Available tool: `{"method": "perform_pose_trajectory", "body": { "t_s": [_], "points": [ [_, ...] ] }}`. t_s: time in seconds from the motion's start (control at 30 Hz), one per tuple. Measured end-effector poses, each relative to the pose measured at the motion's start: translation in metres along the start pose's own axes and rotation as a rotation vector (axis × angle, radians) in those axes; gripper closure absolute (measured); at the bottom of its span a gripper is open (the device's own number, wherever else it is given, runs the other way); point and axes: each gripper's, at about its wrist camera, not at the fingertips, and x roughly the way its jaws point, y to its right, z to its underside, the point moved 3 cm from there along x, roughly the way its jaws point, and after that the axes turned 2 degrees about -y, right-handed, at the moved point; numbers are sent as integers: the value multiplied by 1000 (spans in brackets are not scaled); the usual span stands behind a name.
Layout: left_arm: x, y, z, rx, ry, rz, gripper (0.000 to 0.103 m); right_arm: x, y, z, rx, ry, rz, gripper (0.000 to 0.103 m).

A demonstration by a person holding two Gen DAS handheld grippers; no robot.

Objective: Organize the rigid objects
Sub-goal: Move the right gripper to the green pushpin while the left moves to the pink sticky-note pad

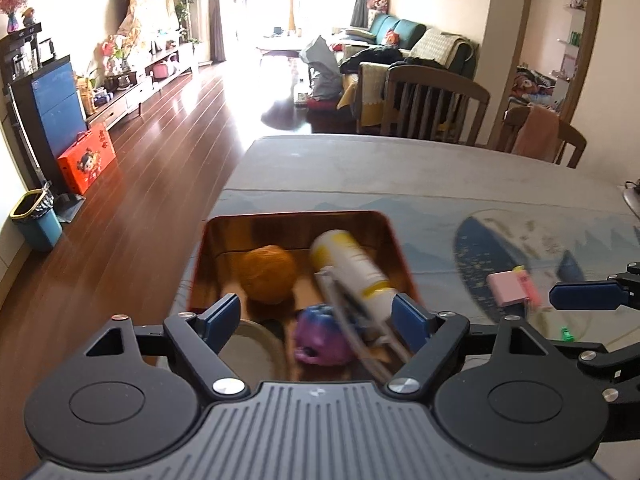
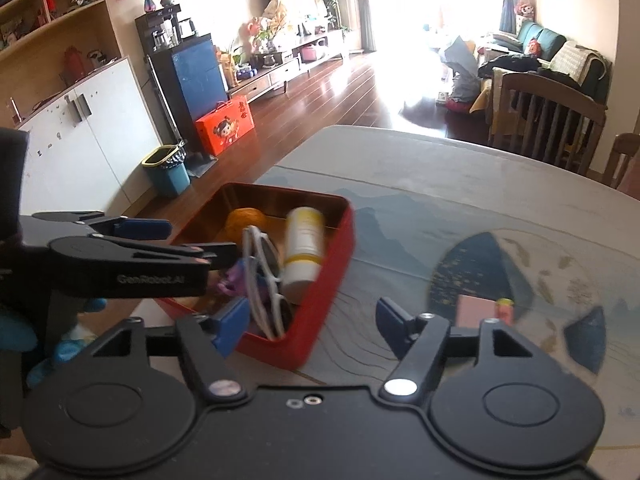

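My biggest worry is the pink block (image 2: 474, 310) out on the printed table mat (image 2: 420, 208): it lies well apart from the red tin (image 2: 320, 312), just past my right tongs (image 2: 310, 320), and both views are smeared with motion, so if I come down on it at this pace I could nudge it sideways instead of bracketing it. A small yellow-and-red piece (image 2: 505, 307) sits touching its far side; I can't tell what it is, and a careless pinch might catch both or flick the little one away. My right tongs are spread wide and empty, one finger over the tin's near corner and the other over the mat. My left tongs (image 1: 316, 316) are likewise released, hanging over the tin with nothing between the fingers. Inside the tin it is getting crowded: an orange ball (image 1: 267, 274) at the back, a white bottle with yellow bands (image 1: 352, 268) lying lengthwise, white-framed sunglasses (image 2: 264, 276) propped against it, and a purple toy (image 1: 320, 336) near the front. The sunglasses look precarious to me, so dropping the block on them could tip them out or knock the bottle rolling. The tin has a shiny copper-coloured interior. A tiny green thing (image 1: 565, 334) on the mat is too blurred to name.
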Motion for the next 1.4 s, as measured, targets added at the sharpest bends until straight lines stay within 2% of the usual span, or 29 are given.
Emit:
{"method": "perform_pose_trajectory", "body": {
  "t_s": [0.27,0.37,0.67,0.8,0.93,1.2,1.4],
  "points": [
    [-4,49,2,8,7,52,14,-26,46,29,-3,26,21,3],
    [-1,68,4,9,4,73,13,-32,59,40,-35,35,38,0],
    [15,122,7,38,-19,98,12,-29,106,67,-41,-20,76,0],
    [30,147,13,77,-51,105,12,-21,127,78,-48,-48,92,1],
    [48,166,16,75,-97,108,12,-13,142,85,-52,-78,83,2],
    [85,184,5,48,-117,52,12,2,158,88,-76,-103,66,16],
    [112,197,2,76,-136,6,12,11,160,89,-95,-110,49,26]
  ]
}}
